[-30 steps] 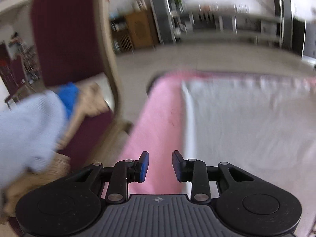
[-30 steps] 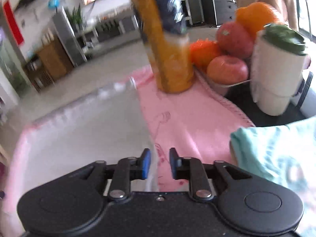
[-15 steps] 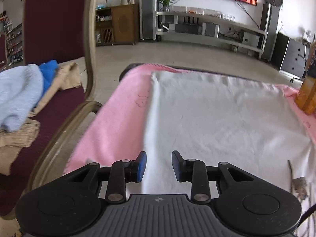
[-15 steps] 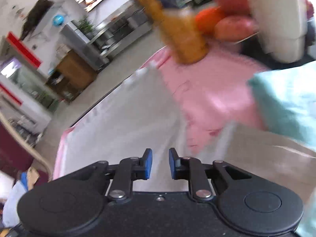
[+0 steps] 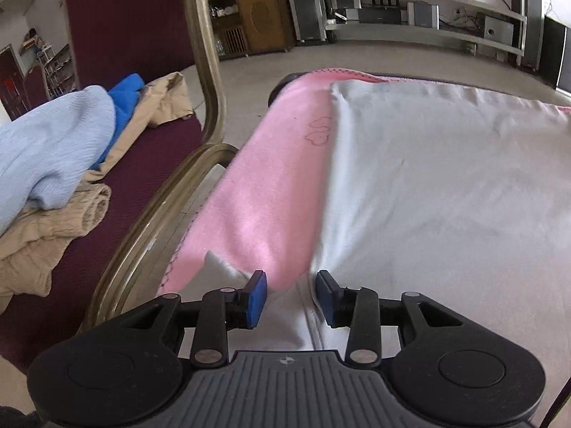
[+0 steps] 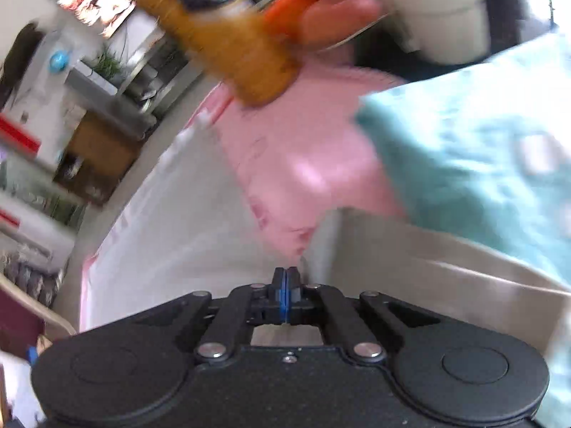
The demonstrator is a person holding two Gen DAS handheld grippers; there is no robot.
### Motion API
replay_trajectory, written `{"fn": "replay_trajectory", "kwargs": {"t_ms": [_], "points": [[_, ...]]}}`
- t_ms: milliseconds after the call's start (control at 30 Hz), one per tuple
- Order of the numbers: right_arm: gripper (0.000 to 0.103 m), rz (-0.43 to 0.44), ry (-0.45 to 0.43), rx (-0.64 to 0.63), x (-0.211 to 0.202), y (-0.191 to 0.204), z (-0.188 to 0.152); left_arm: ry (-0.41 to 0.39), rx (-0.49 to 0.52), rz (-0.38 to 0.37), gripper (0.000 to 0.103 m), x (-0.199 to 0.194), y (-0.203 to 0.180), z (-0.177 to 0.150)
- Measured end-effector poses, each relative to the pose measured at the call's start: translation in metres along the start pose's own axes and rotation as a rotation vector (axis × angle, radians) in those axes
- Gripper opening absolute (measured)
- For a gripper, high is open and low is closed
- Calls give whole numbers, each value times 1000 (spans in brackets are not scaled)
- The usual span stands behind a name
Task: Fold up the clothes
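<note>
On the pink blanket point(image 5: 271, 192) covering the table, the white garment point(image 5: 446, 185) lies spread flat, its body reaching toward the far edge; a small part, seemingly a sleeve, juts out at the near left. The left gripper point(image 5: 292, 297) sits low at the garment's near left portion, its blue pads parted and straddling a seam, with nothing yet clamped. The right gripper point(image 6: 285, 289) is pressed fully together; the right wrist view is badly smeared, and whether a thin layer of white cloth point(image 6: 185, 221) is caught between the pads cannot be told. A folded teal garment point(image 6: 474, 164) lies just beside on the right, with an orange bottle point(image 6: 228, 53) and fruit point(image 6: 332, 14) beyond. On the chair point(image 5: 200, 114) to the left rests a heap of clothes point(image 5: 53, 164).

Judgement on handling: the fabric appears thin, light and limp; it will drape and crease rather than hold shape, and may drag on the fleecy blanket. Best purchase is a seam, hem or shoulder corner, pinched through both layers, one corner per gripper, lifted evenly so the cloth does not slump or slide
</note>
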State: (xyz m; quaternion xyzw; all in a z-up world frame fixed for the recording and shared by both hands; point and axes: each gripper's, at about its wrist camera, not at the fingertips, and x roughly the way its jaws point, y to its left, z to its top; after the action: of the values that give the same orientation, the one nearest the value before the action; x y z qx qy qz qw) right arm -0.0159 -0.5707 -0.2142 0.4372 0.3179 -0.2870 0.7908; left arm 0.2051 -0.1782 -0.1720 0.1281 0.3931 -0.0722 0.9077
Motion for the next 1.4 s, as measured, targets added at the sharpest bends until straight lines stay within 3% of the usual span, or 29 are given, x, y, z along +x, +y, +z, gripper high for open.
{"fn": "replay_trajectory", "kwargs": {"t_ms": [67,133,233,400,467,567,733,800,933,1067,1133,1233,1267,1300,1400], "points": [[2,-25,-7,-28,-11,3,-6,-14,-19,5,29,-12,8,-3],[15,-15,-20,-31,-29,7,-13,-40,-31,-17,29,-29,16,-3],[20,53,-63,-44,-67,10,-26,-113,-47,-67,29,-65,28,-9],[22,253,-207,-64,-130,4,-48,-255,-136,-329,30,-121,54,-33],[26,310,-287,-117,-148,8,-52,-311,-135,-378,31,-134,57,-36],[40,334,-304,-151,-151,16,-53,-268,-110,-351,34,-126,45,-34],[40,282,-71,-16,-90,15,-54,-88,-63,-260,36,-81,13,-36],[39,276,-4,2,-67,21,-55,-57,-60,-253,38,-70,4,-37],[38,269,48,-80,-40,41,-60,-45,-18,-238,40,-51,-14,-35],[38,303,162,-73,-10,46,-67,30,-28,-237,43,-33,-15,-42],[31,292,153,-52,-9,38,-68,26,-33,-196,44,-31,-11,-42],[15,194,56,0,-20,16,-58,25,-41,-36,48,-30,-1,-45],[3,159,28,41,-23,4,-55,22,-42,-32,49,-34,1,-46],[0,127,6,87,-28,-8,-52,19,-42,-39,53,-39,3,-48],[2,68,-23,135,-46,-29,-51,9,-42,-59,51,-53,9,-52]]}}
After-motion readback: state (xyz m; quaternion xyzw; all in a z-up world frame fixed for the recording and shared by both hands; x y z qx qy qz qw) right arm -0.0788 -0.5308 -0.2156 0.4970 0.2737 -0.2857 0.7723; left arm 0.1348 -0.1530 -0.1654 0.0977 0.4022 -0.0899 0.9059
